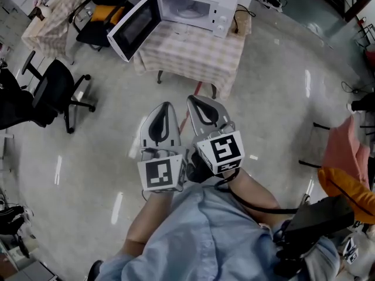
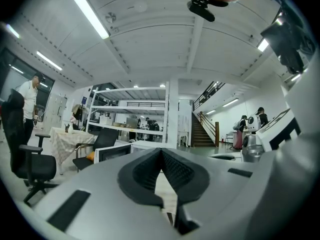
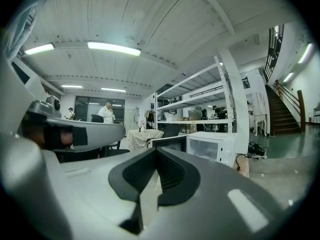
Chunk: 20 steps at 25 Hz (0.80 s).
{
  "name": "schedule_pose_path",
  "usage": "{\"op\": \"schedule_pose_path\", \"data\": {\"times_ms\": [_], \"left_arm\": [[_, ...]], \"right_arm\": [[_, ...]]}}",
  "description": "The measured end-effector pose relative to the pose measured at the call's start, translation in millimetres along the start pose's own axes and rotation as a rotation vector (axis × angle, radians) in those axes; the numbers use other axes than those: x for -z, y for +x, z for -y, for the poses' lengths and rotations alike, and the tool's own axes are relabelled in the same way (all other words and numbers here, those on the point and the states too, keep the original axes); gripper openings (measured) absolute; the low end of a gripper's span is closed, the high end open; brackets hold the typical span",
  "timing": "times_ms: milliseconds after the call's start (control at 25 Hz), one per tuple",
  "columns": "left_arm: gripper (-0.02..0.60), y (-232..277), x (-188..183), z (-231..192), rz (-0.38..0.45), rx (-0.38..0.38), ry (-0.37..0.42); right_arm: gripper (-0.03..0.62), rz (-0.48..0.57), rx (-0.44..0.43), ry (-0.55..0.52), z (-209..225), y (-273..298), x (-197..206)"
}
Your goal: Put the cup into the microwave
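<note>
Left gripper [image 1: 166,105] and right gripper [image 1: 194,100], fingers clenched empty, level toward open-doored microwave [image 1: 202,7].

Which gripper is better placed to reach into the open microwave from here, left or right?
Right, by a little. The right gripper reaches slightly nearer the microwave and lines up better with its cavity, while the door juts out on the left gripper's side. Both grippers are shut and empty.

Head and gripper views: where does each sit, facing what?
Head view: on the person's head, steeply down on left gripper, right gripper, blue shirt, microwave ahead.
Left gripper view: rides left gripper, looks along its shut jaws toward microwave.
Right gripper view: likewise on right gripper; left gripper at left.
Shared: all show the microwave.
</note>
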<state>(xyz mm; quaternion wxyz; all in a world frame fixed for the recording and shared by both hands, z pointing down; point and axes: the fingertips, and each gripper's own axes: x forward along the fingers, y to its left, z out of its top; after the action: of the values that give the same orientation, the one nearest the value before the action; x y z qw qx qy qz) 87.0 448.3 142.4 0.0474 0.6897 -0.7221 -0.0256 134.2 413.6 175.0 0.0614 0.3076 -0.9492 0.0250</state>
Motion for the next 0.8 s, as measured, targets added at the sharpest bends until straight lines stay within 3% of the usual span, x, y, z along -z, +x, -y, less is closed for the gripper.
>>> {"op": "schedule_pose_path", "data": {"times_ms": [240, 800], "left_arm": [[0.006, 40.5, 6.8, -18.4, -0.016, -0.007, 0.013], [0.006, 177.4, 7.7, -33.1, -0.061, 0.063, 0.026]], "right_arm": [[0.002, -0.004, 0.012, 0.028, 23.8, 36.8, 4.0], [0.002, -0.025, 0.074, 0.056, 118.6, 132.4, -0.9]]}}
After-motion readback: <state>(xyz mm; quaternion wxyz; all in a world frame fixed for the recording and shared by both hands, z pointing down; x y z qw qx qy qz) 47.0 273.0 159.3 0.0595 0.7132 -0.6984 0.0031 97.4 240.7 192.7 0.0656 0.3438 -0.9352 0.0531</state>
